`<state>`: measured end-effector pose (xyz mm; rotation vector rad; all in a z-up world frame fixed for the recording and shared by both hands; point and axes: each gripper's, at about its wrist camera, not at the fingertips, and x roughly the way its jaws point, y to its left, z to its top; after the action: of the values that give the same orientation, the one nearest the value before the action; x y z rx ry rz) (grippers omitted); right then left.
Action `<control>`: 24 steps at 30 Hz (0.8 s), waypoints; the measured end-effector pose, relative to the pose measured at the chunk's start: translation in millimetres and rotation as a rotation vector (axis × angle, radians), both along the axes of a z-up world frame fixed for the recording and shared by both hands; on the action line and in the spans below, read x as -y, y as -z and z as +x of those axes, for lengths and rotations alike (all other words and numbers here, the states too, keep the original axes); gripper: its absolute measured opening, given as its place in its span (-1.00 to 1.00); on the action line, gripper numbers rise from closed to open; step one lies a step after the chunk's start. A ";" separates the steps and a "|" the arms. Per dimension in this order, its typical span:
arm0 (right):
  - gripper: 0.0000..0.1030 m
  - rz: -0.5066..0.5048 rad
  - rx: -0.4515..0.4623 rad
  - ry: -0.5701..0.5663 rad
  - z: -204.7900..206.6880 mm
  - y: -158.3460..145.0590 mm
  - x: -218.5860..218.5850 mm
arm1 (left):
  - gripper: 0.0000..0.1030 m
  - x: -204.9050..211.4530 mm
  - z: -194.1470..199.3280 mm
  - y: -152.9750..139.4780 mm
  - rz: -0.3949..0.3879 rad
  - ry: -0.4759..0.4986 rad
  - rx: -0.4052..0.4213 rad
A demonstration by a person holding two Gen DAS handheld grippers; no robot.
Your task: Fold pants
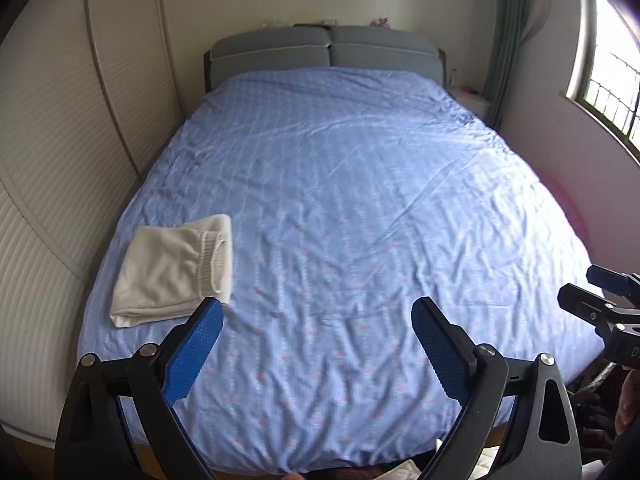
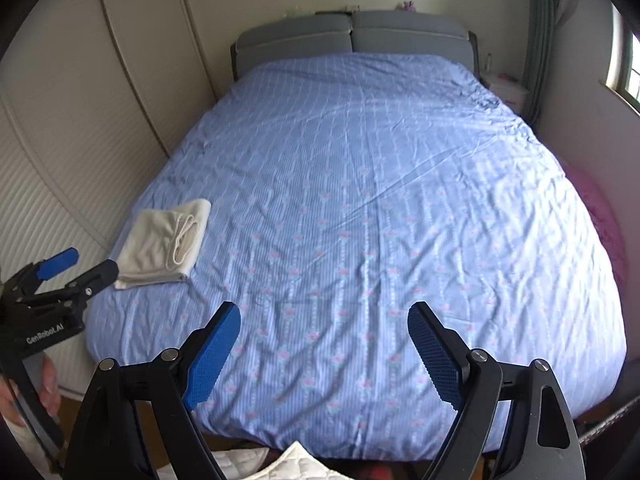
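I am looking into a bedroom of a home. A wide bed with a blue patterned cover fills the room, and its grey padded headboard stands against the far wall. Left of the bed I see a pale wardrobe with ribbed doors. Right of the bed are a window, a green curtain and a small white nightstand.

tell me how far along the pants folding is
Done, it looks like: the white pants lie folded in a compact stack near the left edge of the bed. In hand: nothing; the left gripper and right gripper are both open and empty. Left: no visible step remains.
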<state>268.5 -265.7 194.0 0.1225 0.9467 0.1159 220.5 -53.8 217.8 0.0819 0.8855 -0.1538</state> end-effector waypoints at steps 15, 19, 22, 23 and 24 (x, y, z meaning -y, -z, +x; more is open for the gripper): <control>0.68 0.010 0.085 -0.009 -59.3 -20.8 52.0 | 1.00 55.9 -64.2 -26.2 -0.033 -0.012 0.047; 0.68 0.009 0.095 -0.019 -64.3 -22.5 59.0 | 1.00 62.7 -72.5 -27.2 -0.023 -0.024 0.057; 0.68 0.012 0.100 -0.026 -66.8 -23.4 64.0 | 1.00 66.2 -76.8 -29.7 -0.018 -0.033 0.067; 0.68 0.013 0.100 -0.026 -67.1 -23.5 65.6 | 1.00 67.0 -77.1 -30.2 -0.018 -0.034 0.069; 0.68 0.015 0.100 -0.027 -67.3 -23.4 67.2 | 1.00 68.1 -78.0 -30.7 -0.019 -0.035 0.073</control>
<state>201.2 -332.9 217.4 0.1170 0.8477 0.1528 142.5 -121.9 248.6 0.0539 0.8124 -0.1260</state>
